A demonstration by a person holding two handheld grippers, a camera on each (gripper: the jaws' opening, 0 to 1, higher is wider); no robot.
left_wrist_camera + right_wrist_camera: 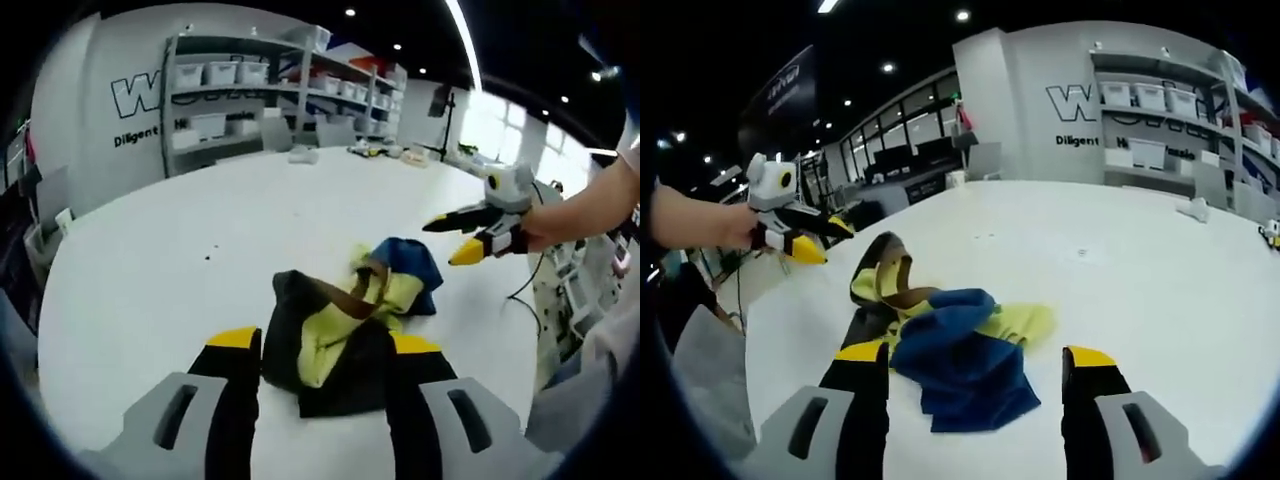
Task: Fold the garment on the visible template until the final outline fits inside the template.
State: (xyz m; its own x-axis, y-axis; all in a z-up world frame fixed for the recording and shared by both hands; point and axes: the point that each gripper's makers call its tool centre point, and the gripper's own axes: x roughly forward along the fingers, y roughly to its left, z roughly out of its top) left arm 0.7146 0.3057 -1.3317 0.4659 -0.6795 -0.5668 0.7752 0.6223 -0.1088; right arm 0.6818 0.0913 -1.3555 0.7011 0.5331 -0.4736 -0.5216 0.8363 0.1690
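while garment lies crumpled, both grippers hover, jaws apart.

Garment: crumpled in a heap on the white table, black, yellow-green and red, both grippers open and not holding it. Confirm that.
One colour is wrong: the third is blue, not red. The right gripper view shows the garment with a blue part on top of the black and yellow-green. The rest stands: it lies crumpled on the white table, and the left gripper and right gripper are open, holding nothing.
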